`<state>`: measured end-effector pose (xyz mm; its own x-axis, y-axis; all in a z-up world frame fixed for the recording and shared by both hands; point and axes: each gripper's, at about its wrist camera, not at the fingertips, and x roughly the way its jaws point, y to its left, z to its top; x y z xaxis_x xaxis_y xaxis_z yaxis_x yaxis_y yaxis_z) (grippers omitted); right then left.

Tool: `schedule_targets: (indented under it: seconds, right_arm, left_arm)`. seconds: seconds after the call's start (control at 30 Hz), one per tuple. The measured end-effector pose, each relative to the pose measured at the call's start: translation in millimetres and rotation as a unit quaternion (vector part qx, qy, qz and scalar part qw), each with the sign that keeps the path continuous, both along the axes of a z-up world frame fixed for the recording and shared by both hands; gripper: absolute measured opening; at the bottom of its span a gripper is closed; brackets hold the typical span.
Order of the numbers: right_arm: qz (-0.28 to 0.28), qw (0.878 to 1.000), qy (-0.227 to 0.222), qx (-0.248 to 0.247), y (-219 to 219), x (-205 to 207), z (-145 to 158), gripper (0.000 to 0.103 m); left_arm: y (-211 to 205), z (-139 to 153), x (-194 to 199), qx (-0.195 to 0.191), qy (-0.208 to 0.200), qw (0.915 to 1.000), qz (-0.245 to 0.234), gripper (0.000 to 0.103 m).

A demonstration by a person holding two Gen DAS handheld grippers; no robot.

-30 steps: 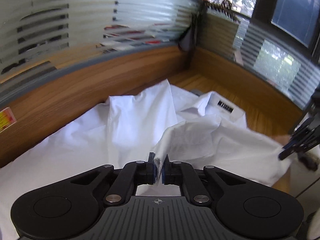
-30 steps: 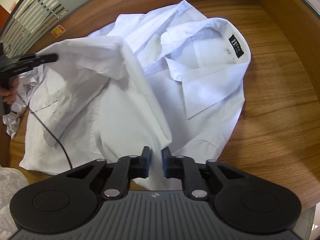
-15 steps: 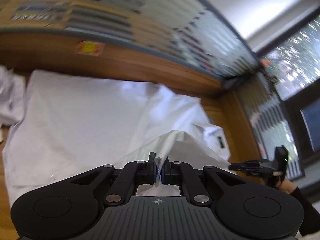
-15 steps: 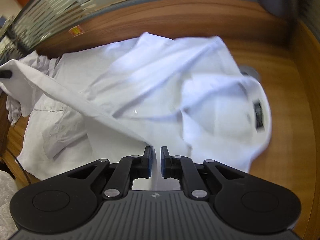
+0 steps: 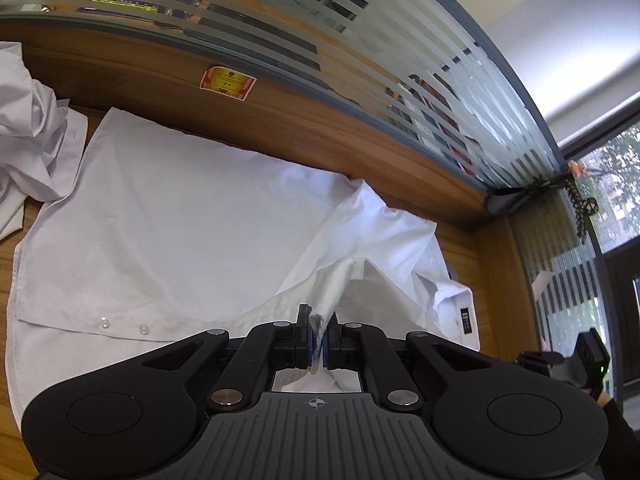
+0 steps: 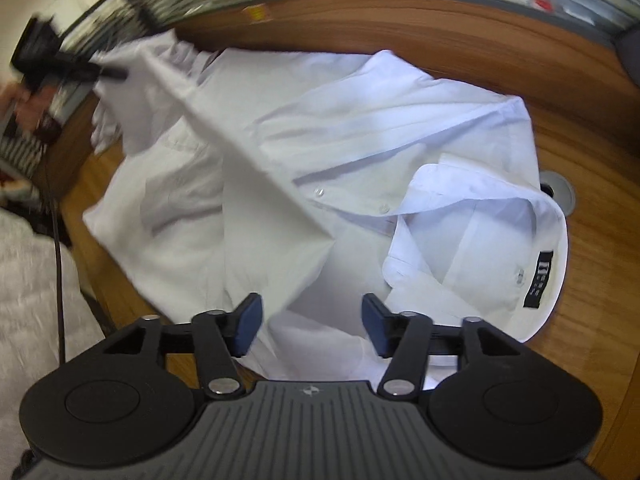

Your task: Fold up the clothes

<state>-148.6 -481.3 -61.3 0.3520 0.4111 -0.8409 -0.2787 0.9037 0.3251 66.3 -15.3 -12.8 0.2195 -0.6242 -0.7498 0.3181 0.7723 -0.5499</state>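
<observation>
While white shirt (image 6: 360,128) is lying spread on wooden desk (image 6: 592,128), left gripper (image 5: 318,334) is pinching lifted shirt fold. Only right view is showing right gripper (image 6: 312,326) jaws just opening wide, squeezing nothing, cloth between them.

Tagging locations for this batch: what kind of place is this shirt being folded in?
Probably an office: a wooden desk walled by a striped frosted-glass partition, with a cable grommet in the desktop beside the white shirt.
</observation>
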Motion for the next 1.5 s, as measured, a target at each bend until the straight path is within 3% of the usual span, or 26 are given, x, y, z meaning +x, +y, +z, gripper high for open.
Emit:
schedule_targets:
  seconds: [0.17, 0.3, 0.4, 0.5, 0.53, 0.57, 0.73, 0.87, 1.03, 1.17, 1.27, 1.33, 1.5]
  right_arm:
    - [0.107, 0.994, 0.003, -0.026, 20, 8, -17, 0.086]
    - [0.194, 0.979, 0.027, -0.050, 44, 29, -40, 0.086]
    - [0.229, 0.971, 0.060, -0.033, 52, 44, -54, 0.082]
    - [0.253, 0.963, 0.091, -0.020, 53, 45, -58, 0.043]
    - [0.256, 0.961, 0.100, -0.015, 50, 42, -57, 0.024]
    - [0.253, 0.961, 0.107, -0.007, 46, 36, -56, 0.019]
    - [0.198, 0.969, 0.137, 0.062, 14, -9, -55, 0.015]
    - [0.124, 0.977, 0.148, 0.092, -7, -38, -71, 0.015]
    - [0.020, 0.982, 0.155, 0.106, -30, -59, -101, 0.015]
    - [-0.059, 0.979, 0.146, 0.128, -46, -78, -113, 0.014]
    - [-0.102, 0.977, 0.128, 0.139, -51, -91, -112, 0.013]
    - [-0.128, 0.976, 0.115, 0.134, -51, -98, -107, 0.013]
    - [-0.218, 0.971, 0.057, 0.085, -49, -113, -86, 0.022]
  left_arm:
    - [-7, 8, -10, 0.010, -0.010, 0.9997, 0.019, 0.006]
    - [-8, 12, -14, 0.016, -0.016, 0.9991, 0.037, 0.006]
    - [-6, 15, -15, 0.022, -0.020, 0.9982, 0.052, 0.006]
    - [-4, 17, -13, 0.040, -0.021, 0.9966, 0.069, 0.007]
    - [-3, 17, -12, 0.044, -0.021, 0.9960, 0.075, 0.007]
    - [-2, 18, -10, 0.048, -0.020, 0.9954, 0.080, 0.007]
    - [-10, 15, 4, 0.049, -0.007, 0.9948, 0.089, 0.007]
    - [-41, 2, 16, 0.068, 0.004, 0.9958, 0.061, 0.007]
    - [-96, -16, 30, 0.111, -0.018, 0.9936, 0.012, 0.008]
    - [-134, -24, 44, 0.126, -0.037, 0.9913, -0.009, 0.010]
    - [-150, -26, 52, 0.120, -0.050, 0.9914, -0.019, 0.028]
    - [-154, -23, 55, 0.117, -0.057, 0.9913, -0.021, 0.046]
    - [-149, -18, 56, 0.107, -0.065, 0.9920, -0.019, 0.064]
